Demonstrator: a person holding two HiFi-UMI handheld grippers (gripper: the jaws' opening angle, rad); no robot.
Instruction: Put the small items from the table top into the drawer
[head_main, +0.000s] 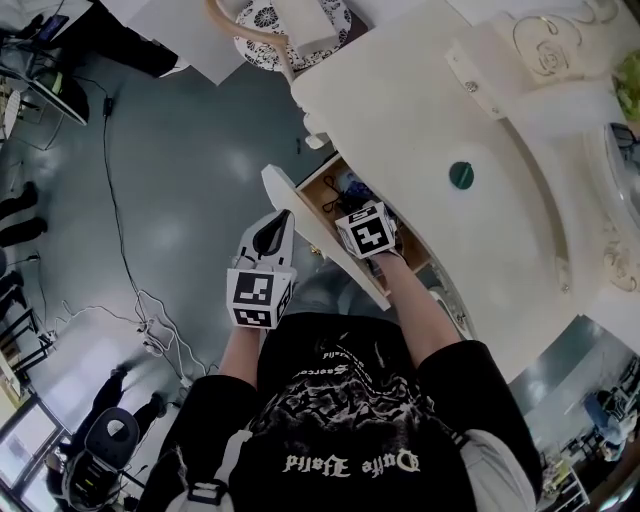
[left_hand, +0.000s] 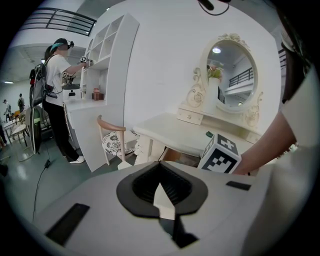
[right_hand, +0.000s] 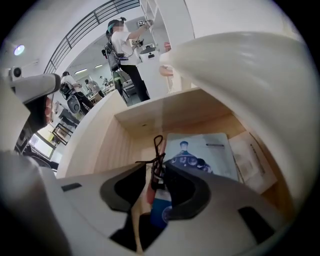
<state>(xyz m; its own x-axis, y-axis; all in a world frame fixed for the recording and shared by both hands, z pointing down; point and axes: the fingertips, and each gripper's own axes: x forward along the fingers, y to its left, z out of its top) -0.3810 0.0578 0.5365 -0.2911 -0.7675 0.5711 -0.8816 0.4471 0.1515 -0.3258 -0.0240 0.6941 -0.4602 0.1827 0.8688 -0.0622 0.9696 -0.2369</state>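
Observation:
The wooden drawer (head_main: 322, 188) of the white dressing table (head_main: 420, 110) stands pulled out. My right gripper (head_main: 358, 212) reaches down into it. In the right gripper view its jaws (right_hand: 156, 172) stand a little apart, open, with a black binder clip (right_hand: 158, 159) upright between them over the drawer floor (right_hand: 122, 145). My left gripper (head_main: 272, 235) hangs outside the drawer front, its jaws (left_hand: 162, 200) shut on nothing. A small round green item (head_main: 460, 175) lies on the table top.
In the drawer lie a booklet with a blue picture (right_hand: 200, 152) and a paper sheet (right_hand: 252, 160). A chair with a patterned seat (head_main: 285, 25) stands by the table's left end. An oval mirror (left_hand: 232, 75) rises at the back. A person (left_hand: 55, 90) works at white shelves.

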